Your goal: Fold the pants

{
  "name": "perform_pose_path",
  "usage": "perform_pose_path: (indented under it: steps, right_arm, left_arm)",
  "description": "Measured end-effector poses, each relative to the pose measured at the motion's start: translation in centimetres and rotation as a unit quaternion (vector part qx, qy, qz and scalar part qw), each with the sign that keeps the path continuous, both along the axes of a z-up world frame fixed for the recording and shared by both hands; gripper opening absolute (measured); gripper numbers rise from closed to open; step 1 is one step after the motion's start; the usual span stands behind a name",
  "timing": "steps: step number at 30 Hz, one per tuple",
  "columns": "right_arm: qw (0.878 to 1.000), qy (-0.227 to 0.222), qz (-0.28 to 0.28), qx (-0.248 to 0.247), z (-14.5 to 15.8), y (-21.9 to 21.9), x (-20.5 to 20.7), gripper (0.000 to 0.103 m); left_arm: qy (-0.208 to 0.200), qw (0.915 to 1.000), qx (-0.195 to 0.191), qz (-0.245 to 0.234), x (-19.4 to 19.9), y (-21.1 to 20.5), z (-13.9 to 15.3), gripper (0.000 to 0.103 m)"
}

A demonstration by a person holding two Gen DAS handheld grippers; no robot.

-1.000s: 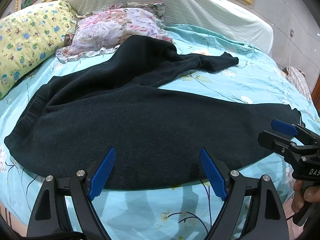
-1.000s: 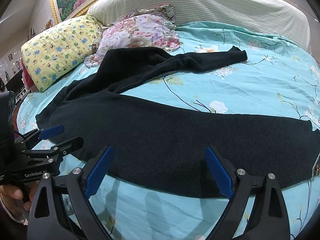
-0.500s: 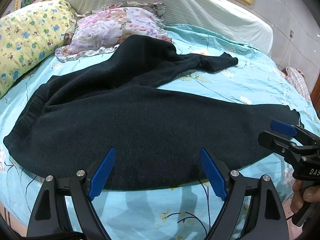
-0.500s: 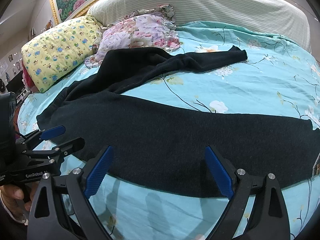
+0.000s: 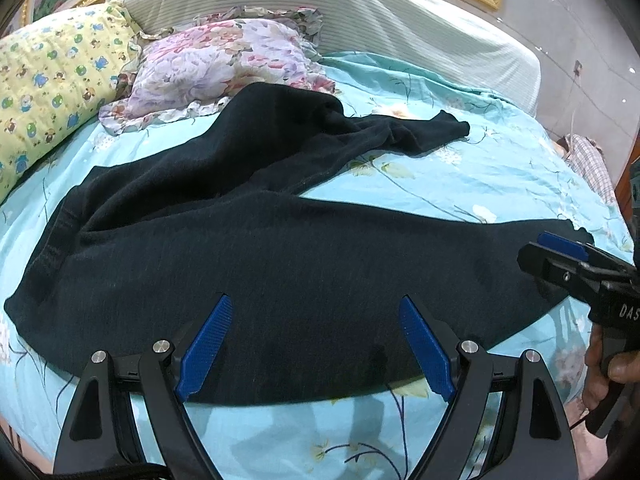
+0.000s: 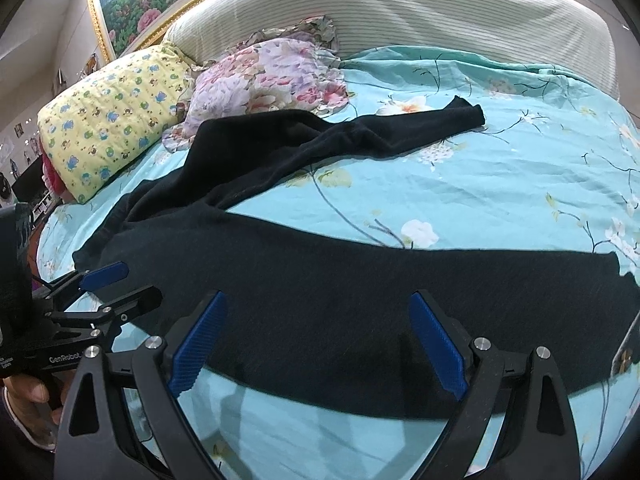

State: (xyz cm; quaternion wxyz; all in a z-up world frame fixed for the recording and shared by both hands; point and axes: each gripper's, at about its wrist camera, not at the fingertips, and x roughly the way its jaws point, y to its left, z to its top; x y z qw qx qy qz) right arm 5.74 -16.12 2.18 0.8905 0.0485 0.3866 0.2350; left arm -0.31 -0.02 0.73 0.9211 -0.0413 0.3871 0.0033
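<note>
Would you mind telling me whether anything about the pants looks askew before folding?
Yes: the pants lie unevenly. The near leg is flat, but the far leg is bunched and twisted, angling away towards the floral pillow.

The near strip of blue bedsheet along the bottom of the frame lies bare, so a gripper can pass there below the pants. A wide open wedge of sheet fills the right centre between the two legs, and the upper right is bare too. At upper left the yellow pillow and flowered pillow block the way, the far leg touching the flowered one. The headboard closes the top. The right gripper crowds the right edge.
</note>
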Motion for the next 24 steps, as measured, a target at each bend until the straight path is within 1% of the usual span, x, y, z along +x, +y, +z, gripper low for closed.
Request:
perform_pose_path:
  steps: [3,4,7,9,11,14,16,19,22,24]
  right_arm:
    - [1.000,0.006,-0.005,-0.001,0.3,-0.6,1.1,0.093]
    - [1.000,0.014,-0.006,-0.011,0.4,-0.7,1.5,0.093]
    - [1.000,0.013,-0.010,-0.009,1.0,-1.3,2.8,0.093]
    - [1.000,0.024,-0.009,-0.011,1.5,-1.6,3.7,0.093]
    - [0.999,0.033,-0.012,0.003,2.0,-2.1,4.9,0.093]
    - [0.999,0.045,-0.019,0.007,2.6,-2.8,6.6,0.093]
    - [0.998,0.054,-0.025,0.008,2.8,-3.2,8.0,0.093]
    - [0.998,0.056,-0.032,0.007,3.2,-4.0,10.1,0.093]
    - [0.998,0.051,-0.033,0.000,3.5,-4.6,12.0,0.093]
    - [0.998,0.050,-0.032,-0.005,3.7,-4.8,13.4,0.093]
  left_arm:
    - [-0.003,1.0000,0.001,-0.005,0.8,0.1,0.6,0.086]
    - [-0.003,1.0000,0.001,-0.006,1.2,0.1,0.9,0.086]
    - [-0.006,0.9999,-0.003,-0.009,2.2,0.2,1.6,0.086]
    - [-0.008,0.9999,-0.001,-0.013,3.0,0.2,2.0,0.086]
    - [-0.007,0.9998,-0.001,-0.019,4.1,0.1,2.4,0.086]
    - [-0.005,0.9996,-0.005,-0.026,5.7,0.1,2.9,0.086]
    - [-0.006,0.9995,-0.001,-0.032,6.8,-0.1,3.3,0.086]
    - [-0.005,0.9991,0.006,-0.042,8.4,-0.3,3.7,0.086]
    - [-0.003,0.9986,0.001,-0.053,10.1,-0.4,4.1,0.086]
    - [-0.005,0.9983,0.007,-0.057,11.2,-0.5,4.4,0.086]
